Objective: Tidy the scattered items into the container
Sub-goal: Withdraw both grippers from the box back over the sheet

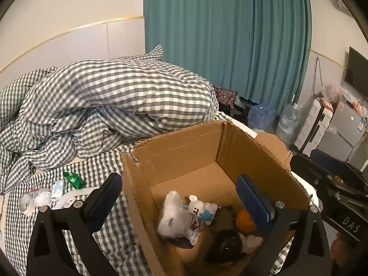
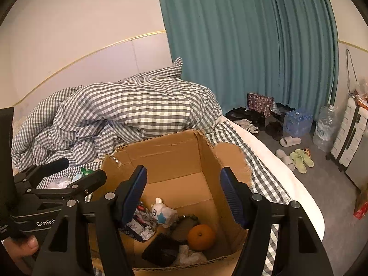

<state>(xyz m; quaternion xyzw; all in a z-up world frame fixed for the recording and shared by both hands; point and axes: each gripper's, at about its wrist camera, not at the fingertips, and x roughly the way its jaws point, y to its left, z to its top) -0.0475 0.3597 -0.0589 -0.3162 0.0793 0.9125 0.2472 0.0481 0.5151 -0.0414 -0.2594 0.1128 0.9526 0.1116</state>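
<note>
An open cardboard box [image 1: 174, 142] [image 2: 161, 154] stands on the checked bed. Inside lie a white plush toy [image 1: 197, 208] [image 2: 162, 212], an orange [image 1: 245, 222] [image 2: 201, 237], a grey-white bag [image 1: 173, 216], a black item [image 2: 161, 249] and crumpled paper. My left gripper [image 1: 181, 197] is open and empty, straddling the box's left wall. My right gripper [image 2: 184, 193] is open and empty above the box. Left of the box on the bed lie a green packet [image 1: 73, 179], a blue-white pack [image 1: 57, 189], a crumpled white wrapper [image 1: 41, 197] and a tape roll [image 1: 26, 204].
A bunched checked duvet [image 1: 103, 103] fills the bed behind the box. On the floor to the right are slippers [image 2: 296, 156], shoes, a pack of water bottles [image 2: 296, 122], a large water jug [image 2: 324, 126] and a white suitcase [image 2: 349, 135]. A teal curtain [image 2: 253, 46] hangs behind.
</note>
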